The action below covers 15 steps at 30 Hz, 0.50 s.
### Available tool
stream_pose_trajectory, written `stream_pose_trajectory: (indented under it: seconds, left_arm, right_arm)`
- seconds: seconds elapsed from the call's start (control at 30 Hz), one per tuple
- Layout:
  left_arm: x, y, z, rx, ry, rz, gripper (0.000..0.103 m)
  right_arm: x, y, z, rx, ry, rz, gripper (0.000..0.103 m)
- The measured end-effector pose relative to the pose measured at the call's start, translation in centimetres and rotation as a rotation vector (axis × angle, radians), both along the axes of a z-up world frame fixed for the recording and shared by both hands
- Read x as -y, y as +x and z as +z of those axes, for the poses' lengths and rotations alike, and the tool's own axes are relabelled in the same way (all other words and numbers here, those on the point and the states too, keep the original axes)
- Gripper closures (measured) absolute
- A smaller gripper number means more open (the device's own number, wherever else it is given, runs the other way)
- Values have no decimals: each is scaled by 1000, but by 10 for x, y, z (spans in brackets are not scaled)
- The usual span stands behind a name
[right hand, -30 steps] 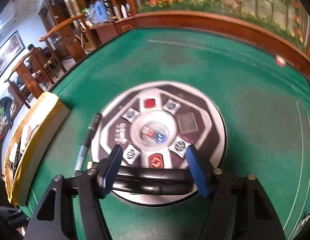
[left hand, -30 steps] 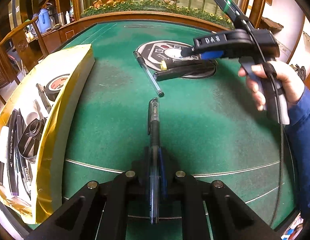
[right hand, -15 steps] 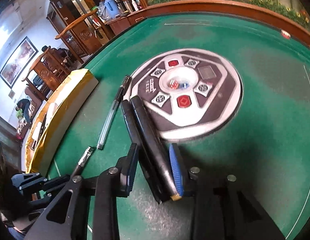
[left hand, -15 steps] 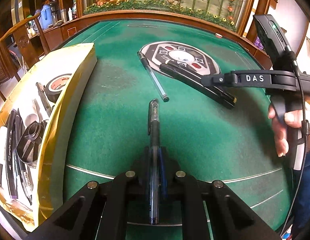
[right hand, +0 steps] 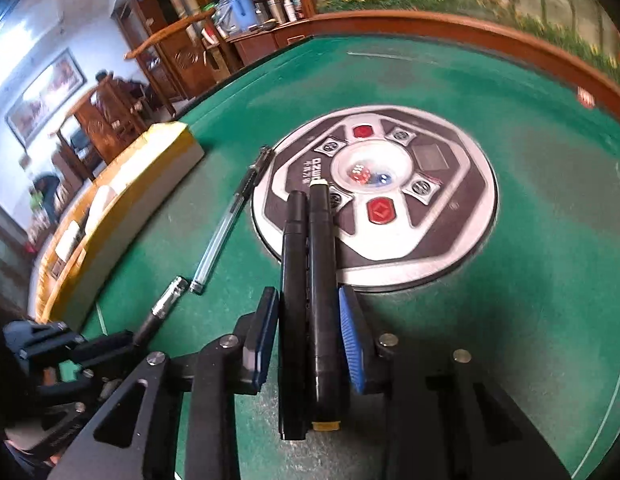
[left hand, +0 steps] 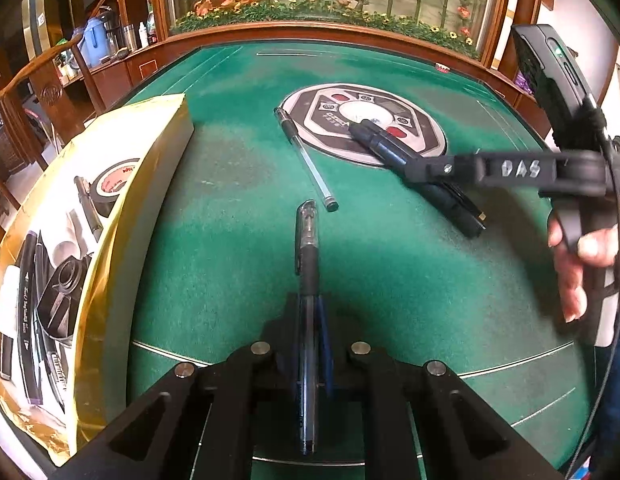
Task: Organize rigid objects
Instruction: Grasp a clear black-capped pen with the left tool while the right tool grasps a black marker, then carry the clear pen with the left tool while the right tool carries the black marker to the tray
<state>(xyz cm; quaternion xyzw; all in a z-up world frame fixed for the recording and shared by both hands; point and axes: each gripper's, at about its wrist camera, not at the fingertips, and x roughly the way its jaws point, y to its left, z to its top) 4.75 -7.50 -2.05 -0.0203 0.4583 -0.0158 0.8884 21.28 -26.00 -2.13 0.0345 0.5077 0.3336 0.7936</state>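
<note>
While the left hand-held gripper (left hand: 310,344) stays clamped on a black pen (left hand: 306,264), the right hand-held gripper (right hand: 310,332) is closing around two black markers (right hand: 310,280), now swung lengthwise beside the dice panel (right hand: 430,208), nearly ready for the gold box (left hand: 109,240).

My left gripper (left hand: 307,344) sits pinched tight, angled down. My right gripper (right hand: 310,332), also tilted downward, is closing its jaws, while my hand (left hand: 582,264) wraps its handle.
</note>
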Motion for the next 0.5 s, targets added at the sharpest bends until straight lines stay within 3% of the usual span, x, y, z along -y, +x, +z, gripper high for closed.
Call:
stream_pose_trajectory:
  seconds: [0.23,0.5]
  left_arm:
    - [-4,-1,-1,9,-27,0,95]
    - [-2,1,0,10,-13,1,94]
  right_arm:
    - [23,12,-3,-111,170,-54,71]
    - [11,7,-1,-14,34,-56,77]
